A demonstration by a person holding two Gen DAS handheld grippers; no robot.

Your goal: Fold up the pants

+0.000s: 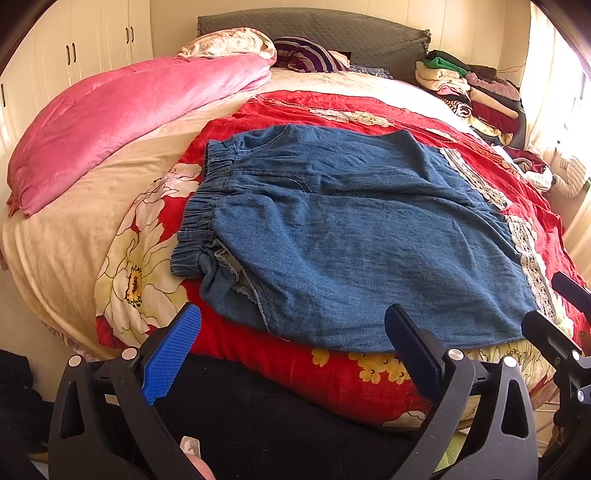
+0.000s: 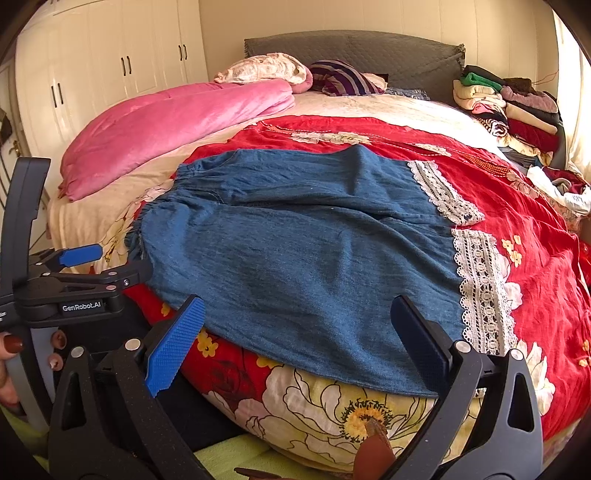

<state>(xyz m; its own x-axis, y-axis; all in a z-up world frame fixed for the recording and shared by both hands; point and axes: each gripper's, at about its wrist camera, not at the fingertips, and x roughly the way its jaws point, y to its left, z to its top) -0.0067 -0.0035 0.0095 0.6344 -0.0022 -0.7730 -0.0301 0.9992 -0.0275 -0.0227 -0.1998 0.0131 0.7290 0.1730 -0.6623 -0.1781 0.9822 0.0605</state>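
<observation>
Blue denim pants [image 1: 351, 236] with white lace hems [image 1: 532, 266] lie flat on the red floral bedspread, elastic waistband [image 1: 199, 214] to the left, hems to the right. They also show in the right wrist view [image 2: 306, 258], lace [image 2: 480, 288] at right. My left gripper [image 1: 291, 350] is open and empty, just short of the pants' near edge. My right gripper [image 2: 299, 339] is open and empty, at the near edge by the hem end. The left gripper also shows in the right wrist view [image 2: 92, 266], near the waistband corner.
A pink quilt [image 1: 129, 118] lies on the bed's left side. Pillows [image 1: 236, 42] and a grey headboard [image 1: 332, 29] are at the far end. A pile of folded clothes [image 1: 472, 92] sits at the far right. White wardrobes [image 2: 110, 66] stand left.
</observation>
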